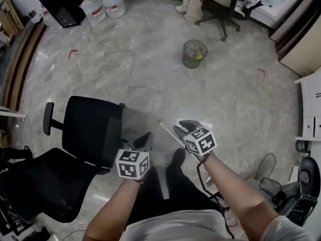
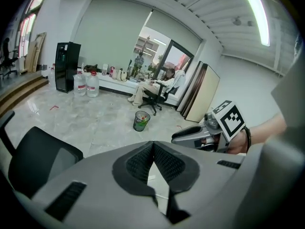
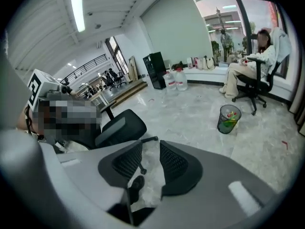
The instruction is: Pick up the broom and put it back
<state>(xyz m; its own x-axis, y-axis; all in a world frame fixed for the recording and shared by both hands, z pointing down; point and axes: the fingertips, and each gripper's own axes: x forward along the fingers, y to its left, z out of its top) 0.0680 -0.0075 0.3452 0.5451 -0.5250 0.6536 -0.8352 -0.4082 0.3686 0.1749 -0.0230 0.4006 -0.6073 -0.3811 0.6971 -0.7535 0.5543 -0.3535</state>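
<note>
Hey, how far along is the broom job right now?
Nothing looks done yet. In hand: nothing. The left hand-held gripper is shut and empty; the right hand-held gripper stands open, gripping nothing. A thin pale rod, possibly the broom's handle, shows beside the right one in the head view; no broom head shows. Left: grasp it, lift it, put it back.

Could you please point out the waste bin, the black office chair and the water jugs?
waste bin (image 1: 192, 62): head view, its mesh wall.
black office chair (image 1: 93, 129): head view, its square black panel.
water jugs (image 1: 114, 5): head view, the right jug's body.
</note>
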